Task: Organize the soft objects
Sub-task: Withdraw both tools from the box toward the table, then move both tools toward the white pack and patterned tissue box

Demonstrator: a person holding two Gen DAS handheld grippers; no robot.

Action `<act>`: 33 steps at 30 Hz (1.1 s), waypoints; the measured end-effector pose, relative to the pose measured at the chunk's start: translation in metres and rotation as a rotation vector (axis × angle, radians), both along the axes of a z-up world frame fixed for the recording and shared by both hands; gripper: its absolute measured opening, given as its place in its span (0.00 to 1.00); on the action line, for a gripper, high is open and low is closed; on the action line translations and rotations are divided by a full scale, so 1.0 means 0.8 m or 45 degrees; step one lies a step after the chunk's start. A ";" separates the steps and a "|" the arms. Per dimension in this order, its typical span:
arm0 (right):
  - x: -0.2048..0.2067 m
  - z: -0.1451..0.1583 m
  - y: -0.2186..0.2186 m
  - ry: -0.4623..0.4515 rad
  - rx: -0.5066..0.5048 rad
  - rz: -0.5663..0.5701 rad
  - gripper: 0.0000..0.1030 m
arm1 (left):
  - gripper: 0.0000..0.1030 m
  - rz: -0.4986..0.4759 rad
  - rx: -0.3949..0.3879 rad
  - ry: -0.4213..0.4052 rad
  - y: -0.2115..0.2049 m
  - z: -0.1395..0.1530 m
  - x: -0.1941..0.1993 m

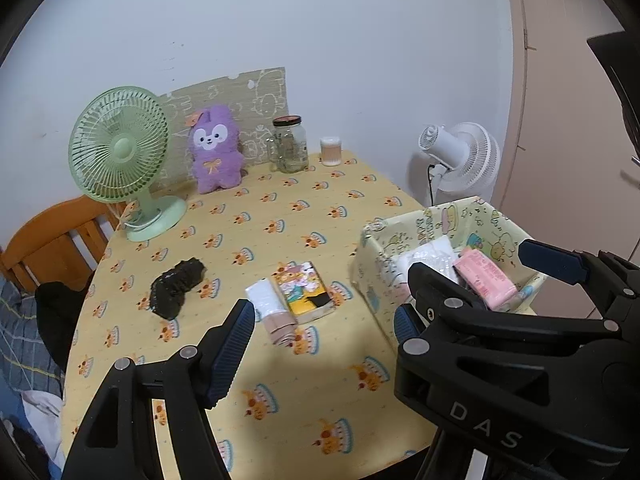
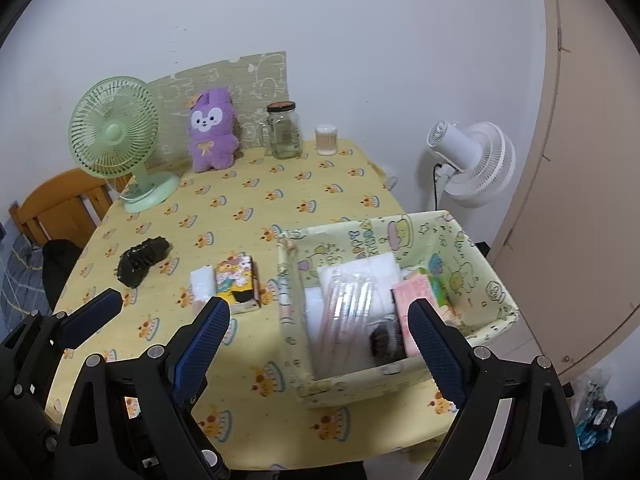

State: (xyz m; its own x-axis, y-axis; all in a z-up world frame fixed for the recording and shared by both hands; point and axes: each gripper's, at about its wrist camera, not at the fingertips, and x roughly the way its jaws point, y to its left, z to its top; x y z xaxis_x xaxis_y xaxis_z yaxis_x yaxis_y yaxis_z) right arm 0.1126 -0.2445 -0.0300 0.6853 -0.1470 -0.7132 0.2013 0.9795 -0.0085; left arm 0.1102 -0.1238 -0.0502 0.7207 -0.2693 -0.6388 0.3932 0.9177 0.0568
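Note:
A pale yellow fabric bin (image 2: 340, 388) stands on the table's right side and holds a white packet (image 2: 360, 276), a pink packet (image 2: 412, 292) and a dark item (image 2: 382, 340). It also shows in the left wrist view (image 1: 372, 276). On the table lie a black crumpled cloth (image 1: 176, 292), a white-and-beige folded cloth (image 1: 272, 312) and a cartoon-printed tissue pack (image 1: 306, 290). My left gripper (image 1: 320, 328) is open above the table near the folded cloth. My right gripper (image 2: 320, 328) is open over the bin's near side. Both are empty.
A green desk fan (image 1: 120, 160), a purple plush (image 1: 216, 148), a glass jar (image 1: 289, 144) and a cotton-swab tub (image 1: 331, 151) stand along the back. A white fan (image 2: 472, 160) stands off the table's right. A wooden chair (image 1: 52, 240) is at left.

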 end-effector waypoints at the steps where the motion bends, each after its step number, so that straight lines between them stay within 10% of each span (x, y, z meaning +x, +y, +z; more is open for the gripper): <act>1: 0.001 0.000 0.005 0.003 0.000 0.005 0.90 | 0.72 0.003 0.000 -0.001 0.004 0.000 0.000; 33: 0.071 -0.052 0.116 0.054 -0.007 0.155 0.99 | 0.72 0.169 0.004 0.086 0.112 -0.046 0.058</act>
State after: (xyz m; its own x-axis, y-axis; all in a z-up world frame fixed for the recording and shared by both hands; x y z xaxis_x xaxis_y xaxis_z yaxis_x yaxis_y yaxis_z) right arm 0.1692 -0.1520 -0.0720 0.6674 -0.0689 -0.7415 0.0803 0.9966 -0.0203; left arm 0.1563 -0.0343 -0.0868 0.7050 -0.1724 -0.6879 0.2716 0.9617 0.0373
